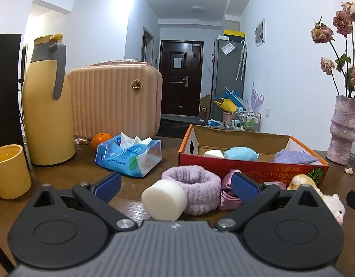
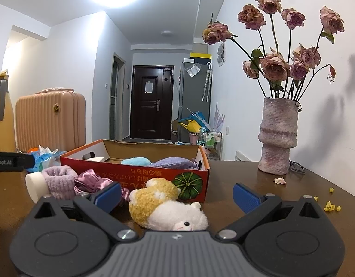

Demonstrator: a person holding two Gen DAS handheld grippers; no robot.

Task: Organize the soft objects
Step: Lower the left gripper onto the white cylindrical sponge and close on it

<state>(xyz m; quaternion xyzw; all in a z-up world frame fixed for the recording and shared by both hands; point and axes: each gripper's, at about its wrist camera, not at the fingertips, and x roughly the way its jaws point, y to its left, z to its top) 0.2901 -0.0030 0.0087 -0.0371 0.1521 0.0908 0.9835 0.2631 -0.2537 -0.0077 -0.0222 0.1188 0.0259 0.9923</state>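
Four soft things lie before the cardboard box (image 1: pixel 251 165), centre frame: one white sponge cylinder (image 1: pixel 164 199), one lilac wristband (image 1: pixel 192 188), one pink scrunchie (image 1: pixel 228 190), one plush hamster (image 2: pixel 166 204). Three lie inside: white sponge wedge (image 1: pixel 214 154), blue puff (image 1: pixel 241 153), purple cloth (image 1: pixel 294 157). Left gripper (image 1: pixel 176 185) and right gripper (image 2: pixel 176 195) both gape, holding nothing.

On my surface (image 1: pixel 68 168) I see a yellow mug (image 1: pixel 8 170) beside a yellow flask (image 1: pixel 47 106), a pink suitcase (image 1: pixel 115 99), an orange (image 1: pixel 100 139), a tissue pack (image 1: pixel 129 155), and a vase (image 2: pixel 278 136) of dried roses (image 2: pixel 274 67).
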